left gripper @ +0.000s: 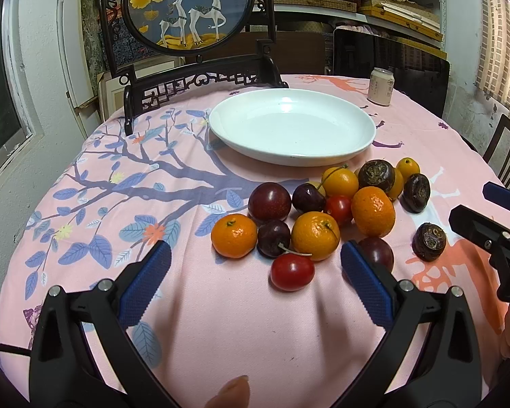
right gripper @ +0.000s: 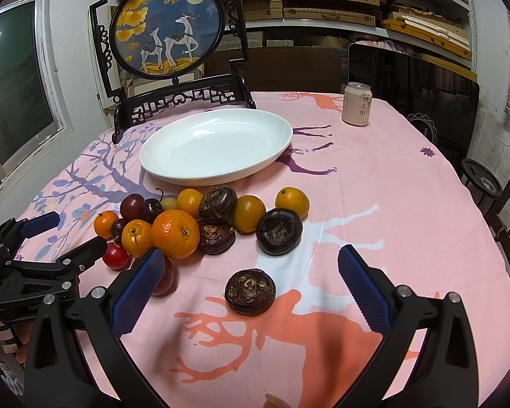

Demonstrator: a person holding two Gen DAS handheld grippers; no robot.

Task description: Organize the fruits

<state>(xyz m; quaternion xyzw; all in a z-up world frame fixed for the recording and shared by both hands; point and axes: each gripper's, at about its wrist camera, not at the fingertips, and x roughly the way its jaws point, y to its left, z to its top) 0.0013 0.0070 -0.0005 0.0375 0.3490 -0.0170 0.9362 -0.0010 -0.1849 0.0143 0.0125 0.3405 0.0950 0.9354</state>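
A pile of fruit lies on the pink tablecloth in front of an empty white plate [left gripper: 357,146] [right gripper: 272,156]: several small oranges [left gripper: 234,235] [right gripper: 175,233], dark plums and cherries [left gripper: 269,202], red cherries [left gripper: 292,271] and dark brown water chestnuts [left gripper: 376,174] [right gripper: 279,231]. One chestnut [right gripper: 250,291] [left gripper: 429,241] lies apart. My left gripper [left gripper: 255,258] is open and empty just before the pile. My right gripper [right gripper: 251,265] is open and empty, with the lone chestnut between its fingers.
A drink can [left gripper: 381,86] [right gripper: 357,103] stands at the table's far right. A dark wooden screen with a deer picture [left gripper: 187,10] [right gripper: 168,27] stands behind the plate. A chair [left gripper: 506,149] is at the right edge. A window is on the left.
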